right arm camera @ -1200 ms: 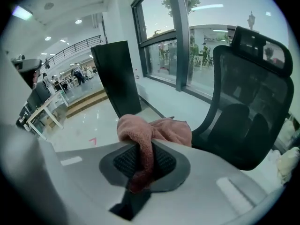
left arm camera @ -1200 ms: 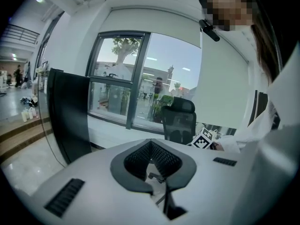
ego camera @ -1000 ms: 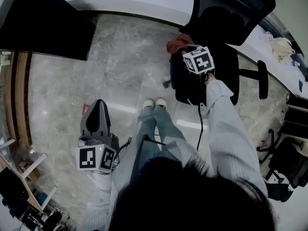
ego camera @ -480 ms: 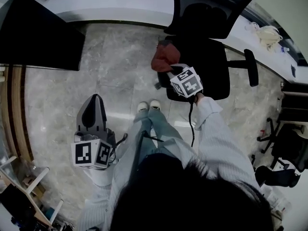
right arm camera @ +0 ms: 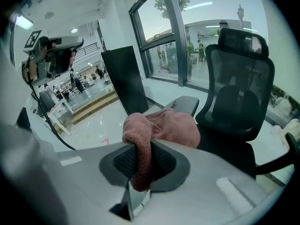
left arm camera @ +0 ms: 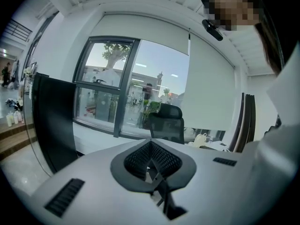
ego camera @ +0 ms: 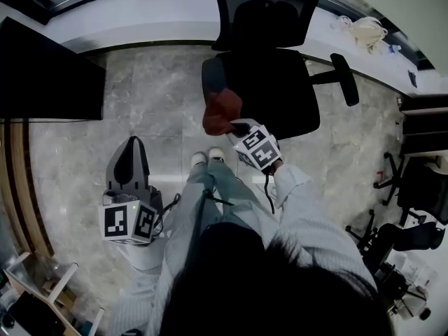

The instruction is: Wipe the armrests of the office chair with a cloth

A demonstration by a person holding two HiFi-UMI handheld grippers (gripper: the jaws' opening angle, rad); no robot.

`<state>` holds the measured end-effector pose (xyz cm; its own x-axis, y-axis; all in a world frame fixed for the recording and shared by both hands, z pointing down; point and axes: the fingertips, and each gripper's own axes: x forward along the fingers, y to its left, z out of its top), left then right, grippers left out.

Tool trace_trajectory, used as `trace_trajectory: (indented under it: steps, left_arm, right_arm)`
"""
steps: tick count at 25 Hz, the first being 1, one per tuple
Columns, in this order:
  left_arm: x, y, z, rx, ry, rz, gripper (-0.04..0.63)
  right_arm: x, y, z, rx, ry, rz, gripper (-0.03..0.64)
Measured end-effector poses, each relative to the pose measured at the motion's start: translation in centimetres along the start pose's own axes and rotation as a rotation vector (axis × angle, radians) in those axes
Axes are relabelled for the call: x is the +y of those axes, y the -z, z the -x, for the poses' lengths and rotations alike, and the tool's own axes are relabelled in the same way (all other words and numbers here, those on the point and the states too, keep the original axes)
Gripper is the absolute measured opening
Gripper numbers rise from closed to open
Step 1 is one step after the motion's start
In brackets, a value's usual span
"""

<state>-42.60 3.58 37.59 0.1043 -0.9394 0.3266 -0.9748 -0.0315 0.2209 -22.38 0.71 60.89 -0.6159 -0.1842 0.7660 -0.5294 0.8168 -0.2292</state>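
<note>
The black office chair (ego camera: 269, 89) stands ahead of me, its left armrest (ego camera: 209, 75) and right armrest (ego camera: 344, 79) both showing. A reddish-pink cloth (ego camera: 220, 110) lies at the near end of the left armrest. My right gripper (ego camera: 236, 127) is shut on it. In the right gripper view the cloth (right arm camera: 161, 125) bunches over the jaws, with the grey armrest pad (right arm camera: 186, 104) just behind. My left gripper (ego camera: 131, 165) hangs low at my left side, shut and empty, pointing away from the chair (left arm camera: 166, 121).
A black monitor (ego camera: 49, 68) stands at the left, above a white ledge (ego camera: 140, 16) under the window. A pale bag (ego camera: 367, 28) lies on the counter at the right. Other chairs (ego camera: 420, 208) stand at the right. My shoes (ego camera: 208, 159) are on the marble floor.
The right gripper has drawn the cloth along the left armrest toward me, from near the chair's back to the armrest's front end. The left gripper has stayed at my side.
</note>
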Motion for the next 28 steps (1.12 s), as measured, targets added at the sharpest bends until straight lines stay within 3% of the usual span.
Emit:
trace_trajectory:
  steps: [5, 17, 22, 28]
  left_arm:
    - [0.4, 1.1, 1.7, -0.009, -0.055, 0.011, 0.003]
    - [10.1, 3.7, 8.2, 0.019, -0.322, 0.087, 0.003]
    - [10.6, 3.2, 6.9, 0.025, -0.312, 0.094, 0.003]
    - [9.0, 2.5, 4.3, 0.009, -0.224, 0.075, 0.003]
  right_arm:
    - [-3.0, -1.0, 0.1, -0.031, 0.03, -0.007, 0.038]
    - [-12.9, -11.5, -8.9, 0.021, 0.159, 0.004, 0.038]
    - [-12.6, -12.1, -10.2, 0.062, 0.148, 0.009, 0.038]
    - [-9.1, -9.6, -8.2, 0.059, 0.087, 0.045, 0.038]
